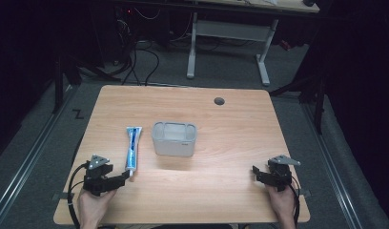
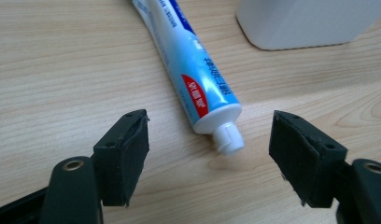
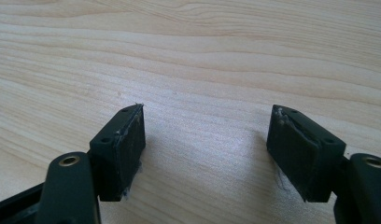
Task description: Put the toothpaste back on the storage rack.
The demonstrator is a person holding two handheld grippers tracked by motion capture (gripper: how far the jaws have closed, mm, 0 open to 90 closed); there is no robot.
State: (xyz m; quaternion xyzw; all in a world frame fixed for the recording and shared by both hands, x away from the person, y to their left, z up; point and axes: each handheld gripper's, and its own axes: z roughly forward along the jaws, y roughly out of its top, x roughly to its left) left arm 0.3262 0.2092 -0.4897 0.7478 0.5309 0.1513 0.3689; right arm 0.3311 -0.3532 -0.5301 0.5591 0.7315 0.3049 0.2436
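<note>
Toothpaste (image 2: 188, 70) lies flat on the wooden table (image 1: 230, 191), a blue-and-white tube with its white cap (image 2: 228, 139) pointing toward the person and its crimped tail pointing away, just left of a pale plastic bin (image 1: 174, 139) that stands near the table's middle. In the left gripper view the cap sits between the spread jaws of the left gripper (image 2: 209, 158), close to them but touching neither pad, so the jaws are open and hold nothing. The right gripper (image 3: 205, 154) waits well apart at the table's right side, its jaws likewise wide apart over bare wood. The tube looks light and fairly full, with a soft, glossy body that would likely dent and could slide under a hard pinch. The cap is stiff but small and round, and seems easy to lose. The shoulder just behind the cap, where the red label (image 2: 196, 93) sits, seems the firmest part wide enough for both pads; a moderate squeeze there should carry it without pressing paste forward.
</note>
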